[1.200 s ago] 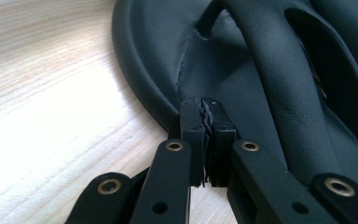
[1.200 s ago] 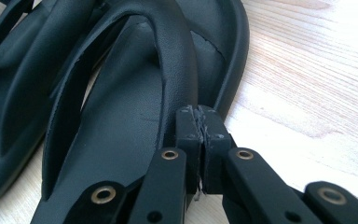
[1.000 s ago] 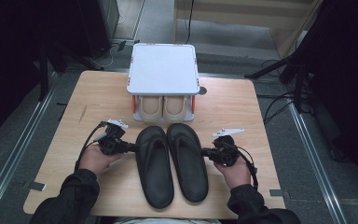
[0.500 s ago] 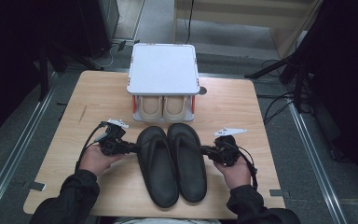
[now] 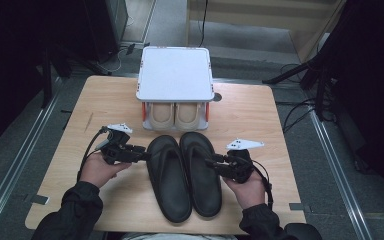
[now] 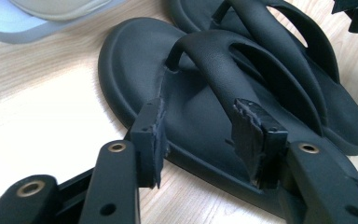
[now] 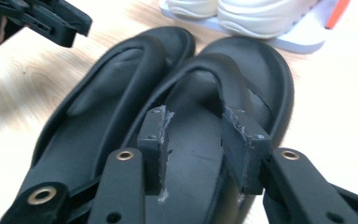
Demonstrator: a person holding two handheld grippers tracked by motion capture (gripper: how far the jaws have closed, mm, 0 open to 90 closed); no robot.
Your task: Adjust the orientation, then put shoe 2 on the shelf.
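A pair of black flip-flop sandals lies side by side in the lower middle of the high view, toes toward the top of the frame, on a light wooden table. The left sandal and the right sandal touch along their inner edges. Above them, in the upper middle of the frame, stands a small white shoe rack with orange posts, and a pair of beige slippers sits on its lower shelf, just beyond the sandals' toes.

The left gripper comes in from the left of the frame at the outer edge of the left sandal, near its toe strap. In the left gripper view its jaws have just been opening and stand apart, one at the sandal's rim and one over the footbed, with the strap beyond them; the pads press on nothing.

The right gripper reaches in from the right, over the right sandal's strap area. In the right gripper view its jaws have also just been opening; they stand spread on either side of the strap, and nothing is clamped between them
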